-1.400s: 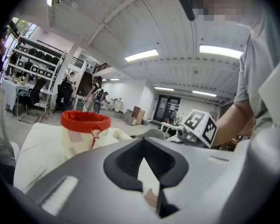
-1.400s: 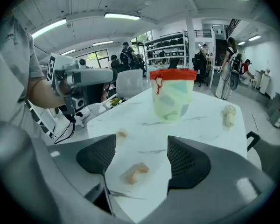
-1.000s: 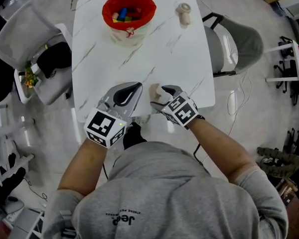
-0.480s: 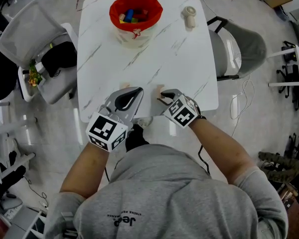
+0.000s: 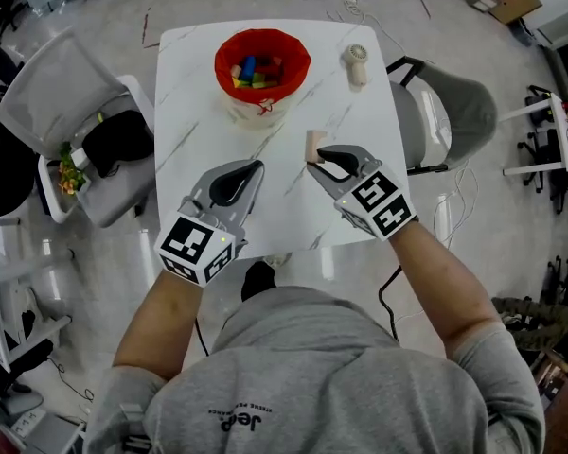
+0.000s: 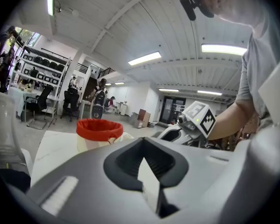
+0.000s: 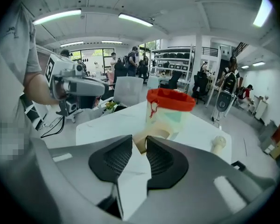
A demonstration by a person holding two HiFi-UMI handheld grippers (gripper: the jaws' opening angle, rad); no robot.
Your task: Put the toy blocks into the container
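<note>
A pale wooden arch block (image 5: 312,145) (image 7: 155,135) sits pinched between the jaws of my right gripper (image 5: 316,159) (image 7: 139,143), held above the white marbled table (image 5: 360,130) right of its middle. The container (image 5: 262,69) (image 7: 170,107) (image 6: 99,134) is a pale tub lined with a red bag; it stands at the table's far side and holds several coloured blocks. My left gripper (image 5: 253,168) (image 6: 143,146) hovers over the table's near left part, jaws together with nothing between them.
A small white hand-held fan (image 5: 356,64) (image 7: 218,145) lies right of the container. Grey chairs stand at the table's left (image 5: 57,102) and right (image 5: 454,93). The table's near edge (image 5: 265,249) runs just in front of the person's chest.
My right gripper closed on the arch block near the table's front edge and carried it forward and up towards the container. The left gripper shifted only slightly.
</note>
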